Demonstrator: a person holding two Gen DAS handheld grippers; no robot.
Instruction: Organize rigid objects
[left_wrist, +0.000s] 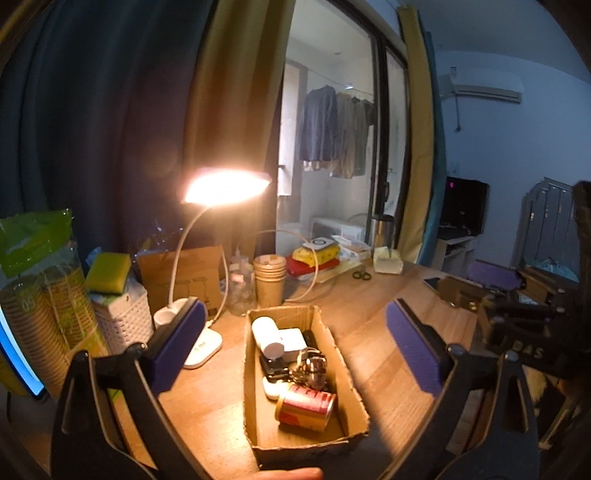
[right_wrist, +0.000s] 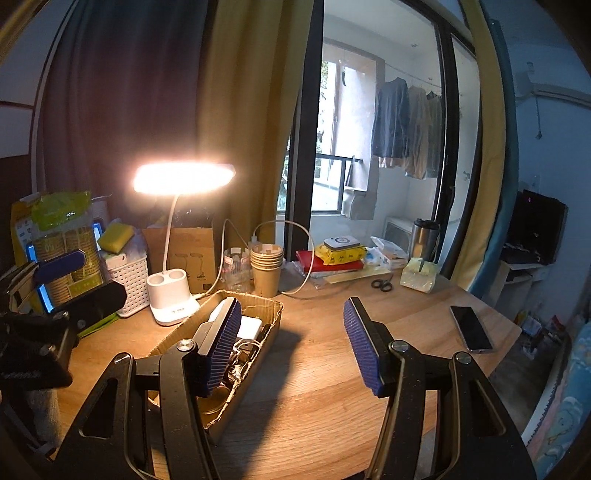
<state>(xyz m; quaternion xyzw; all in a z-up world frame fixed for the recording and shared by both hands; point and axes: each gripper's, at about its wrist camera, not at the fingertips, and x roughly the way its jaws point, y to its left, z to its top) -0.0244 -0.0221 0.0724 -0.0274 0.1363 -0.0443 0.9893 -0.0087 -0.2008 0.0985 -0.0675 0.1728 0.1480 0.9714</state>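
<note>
Left gripper (left_wrist: 295, 347) spread wide above the cardboard box (left_wrist: 347, 373), nothing gripped; a red can (left_wrist: 306, 406) lies inside. Right gripper (right_wrist: 291, 347) half-open, empty.

One cardboard box (left_wrist: 354, 402) sits on the counter (right_wrist: 332, 387), with one red can (left_wrist: 306, 407) in it. One lit desk lamp (right_wrist: 173, 295), one phone (right_wrist: 472, 329), one pair of scissors (right_wrist: 382, 284), one white basket (right_wrist: 129, 280) (the stacked paper cups (right_wrist: 266, 269) blur together uncounted).
</note>
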